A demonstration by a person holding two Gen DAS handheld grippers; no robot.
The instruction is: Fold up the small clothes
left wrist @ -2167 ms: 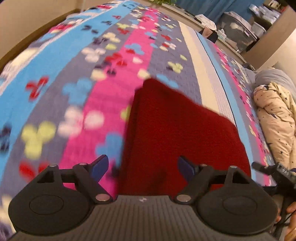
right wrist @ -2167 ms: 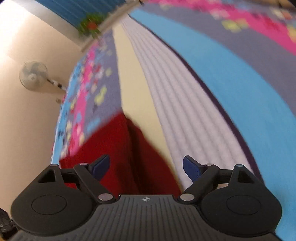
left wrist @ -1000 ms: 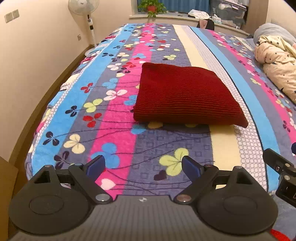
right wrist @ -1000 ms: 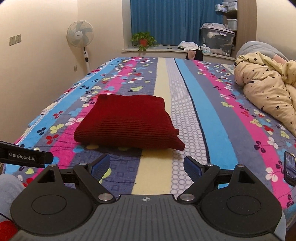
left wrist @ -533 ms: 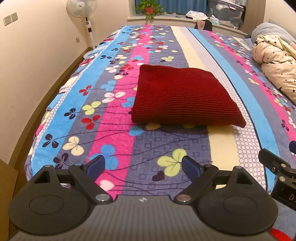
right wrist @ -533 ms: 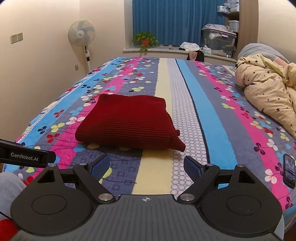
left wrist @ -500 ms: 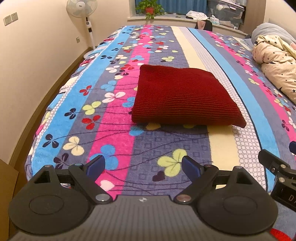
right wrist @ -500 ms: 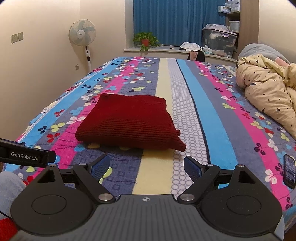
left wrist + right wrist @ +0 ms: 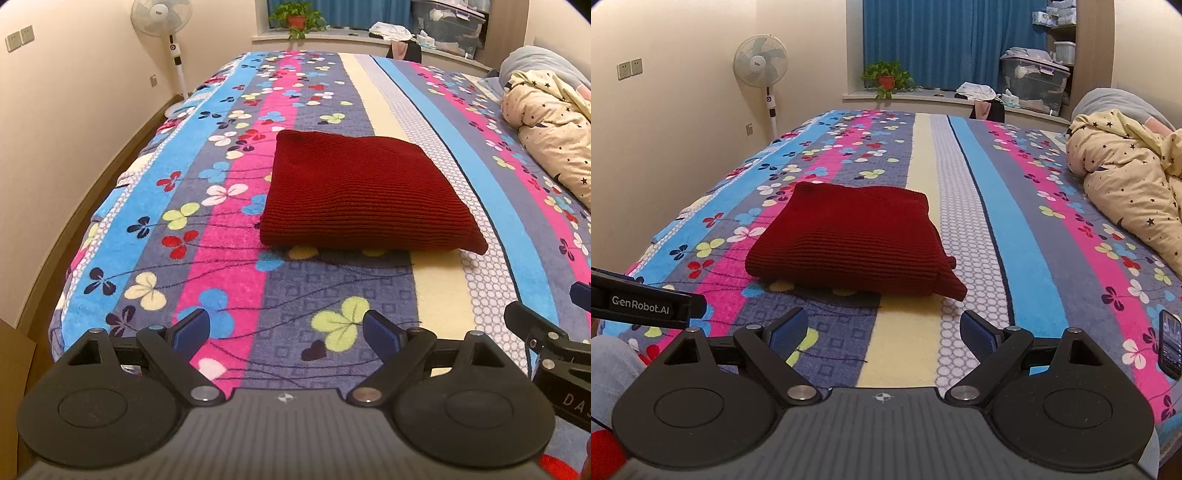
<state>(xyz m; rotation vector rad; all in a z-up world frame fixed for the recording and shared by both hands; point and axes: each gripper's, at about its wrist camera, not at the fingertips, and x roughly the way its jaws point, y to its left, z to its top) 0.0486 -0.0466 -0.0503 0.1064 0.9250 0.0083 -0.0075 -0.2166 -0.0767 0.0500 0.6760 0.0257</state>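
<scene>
We hold our left tool [image 9: 286, 332] and our right tool [image 9: 884, 330] low over the near end of the bed [image 9: 1004, 266], each with its blue-padded fingers spread wide apart and nothing between them. The dark red knit garment [image 9: 849, 242] lies folded into a thick, roughly square bundle on the flowered, striped bedspread [image 9: 229, 254], well ahead of both tools and touched by neither; one corner sticks out at its near right edge. A cream quilt with small stars [image 9: 1126, 184] is bunched along the right side of the bed, and a phone [image 9: 1170, 343] lies near the right edge. A standing fan [image 9: 761, 66] and a potted plant [image 9: 886, 77] stand beyond the bed's far end.
</scene>
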